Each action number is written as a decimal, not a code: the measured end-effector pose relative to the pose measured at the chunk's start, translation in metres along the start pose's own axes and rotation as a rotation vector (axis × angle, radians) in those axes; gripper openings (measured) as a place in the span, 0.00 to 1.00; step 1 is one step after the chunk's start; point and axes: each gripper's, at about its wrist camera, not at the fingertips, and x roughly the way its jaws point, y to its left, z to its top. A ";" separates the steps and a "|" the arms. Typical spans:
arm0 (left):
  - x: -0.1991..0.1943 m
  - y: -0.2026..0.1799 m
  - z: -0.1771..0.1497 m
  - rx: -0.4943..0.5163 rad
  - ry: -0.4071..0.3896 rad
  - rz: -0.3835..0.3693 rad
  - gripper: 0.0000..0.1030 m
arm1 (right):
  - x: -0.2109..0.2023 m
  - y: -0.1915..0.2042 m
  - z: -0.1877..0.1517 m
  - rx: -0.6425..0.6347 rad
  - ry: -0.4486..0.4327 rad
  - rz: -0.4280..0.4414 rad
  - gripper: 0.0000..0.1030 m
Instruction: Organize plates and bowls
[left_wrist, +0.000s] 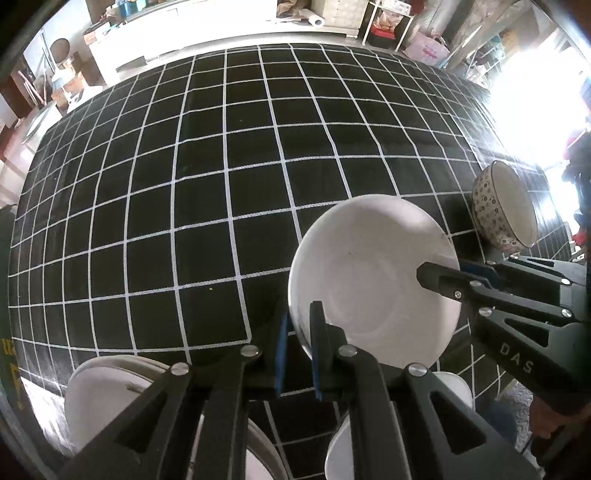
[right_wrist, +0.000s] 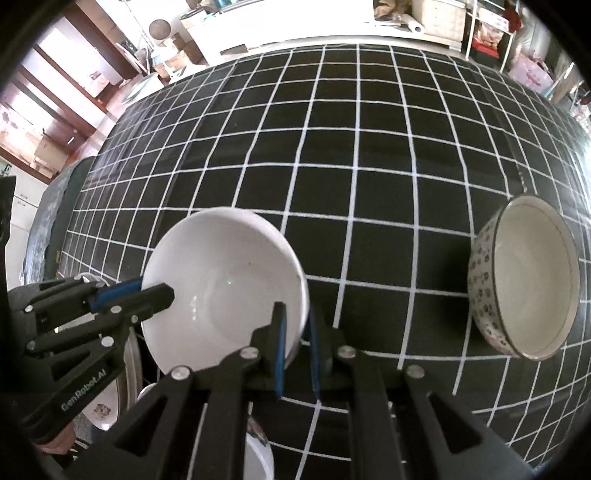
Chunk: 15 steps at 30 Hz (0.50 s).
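A plain white bowl (left_wrist: 373, 277) is held above the black grid tablecloth by both grippers. My left gripper (left_wrist: 300, 350) is shut on its near-left rim. My right gripper (right_wrist: 295, 347) is shut on its near-right rim; it shows from the side in the left wrist view (left_wrist: 443, 277). The bowl (right_wrist: 221, 284) also shows in the right wrist view, with the left gripper (right_wrist: 147, 291) at its left rim. A flower-patterned bowl (right_wrist: 524, 277) stands on the cloth to the right, and shows in the left wrist view (left_wrist: 504, 206). White plates (left_wrist: 107, 391) lie below the left gripper.
The black tablecloth with a white grid (left_wrist: 184, 184) covers the table. More white dishes (left_wrist: 452, 387) lie at the near edge, and a decorated dish (right_wrist: 101, 408) shows at lower left in the right wrist view. Shelves and clutter stand beyond the far edge.
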 end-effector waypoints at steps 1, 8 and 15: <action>0.001 -0.001 0.001 0.002 0.000 0.003 0.08 | 0.002 0.001 0.001 0.000 0.001 0.000 0.14; 0.010 -0.009 0.005 -0.010 -0.010 0.000 0.08 | 0.007 0.006 -0.003 0.010 -0.005 -0.021 0.15; -0.014 -0.001 0.008 -0.029 -0.044 0.003 0.08 | -0.004 0.005 0.004 0.044 -0.029 -0.033 0.15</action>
